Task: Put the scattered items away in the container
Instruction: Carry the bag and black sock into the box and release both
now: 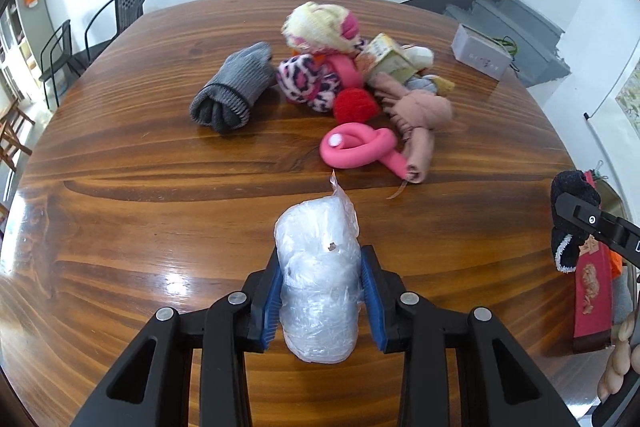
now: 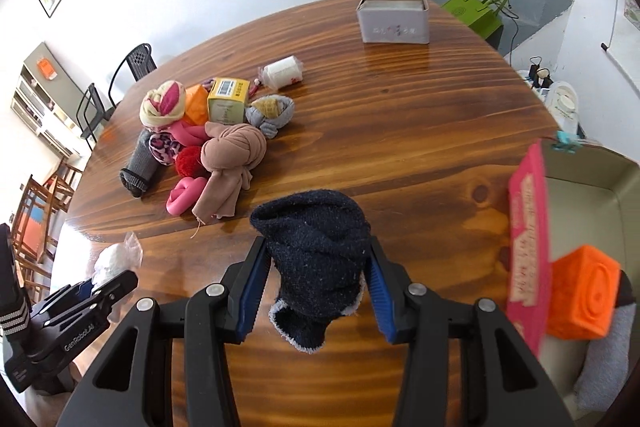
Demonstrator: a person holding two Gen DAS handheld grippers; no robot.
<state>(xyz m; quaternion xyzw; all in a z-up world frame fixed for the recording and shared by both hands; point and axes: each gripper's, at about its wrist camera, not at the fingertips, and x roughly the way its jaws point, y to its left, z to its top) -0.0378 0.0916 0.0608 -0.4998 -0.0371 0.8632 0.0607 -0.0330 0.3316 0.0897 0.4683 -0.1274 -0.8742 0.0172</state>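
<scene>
At the bottom centre of the right wrist view, the right tool (image 2: pixel 320 283) is closed on a rolled dark navy knitted sock with a pale cuff (image 2: pixel 318 259), its blue pads pressing both sides; the left tool (image 1: pixel 322 291), bottom centre of its own view, is likewise clamped on a white roll wrapped in clear crinkled plastic (image 1: pixel 320 283). The step in hand looks like carrying the sock to the beige open container (image 2: pixel 608 187) at the right edge of the right view, so the grip should hold firm until the sock is well over the rim, then release low. A pink flat printed box (image 2: pixel 528 251) stands on edge at the container's near wall and an orange foam cube (image 2: pixel 580 299) lies just behind it; both narrow the opening, so a drop toward the farther, barer part seems safer. Farther up the wooden bench (image 2: pixel 400 131), the heap with a tan knotted cloth bundle (image 2: pixel 232 155) waits, and a grey tin box (image 2: pixel 394 21) sits beyond, well apart.
</scene>
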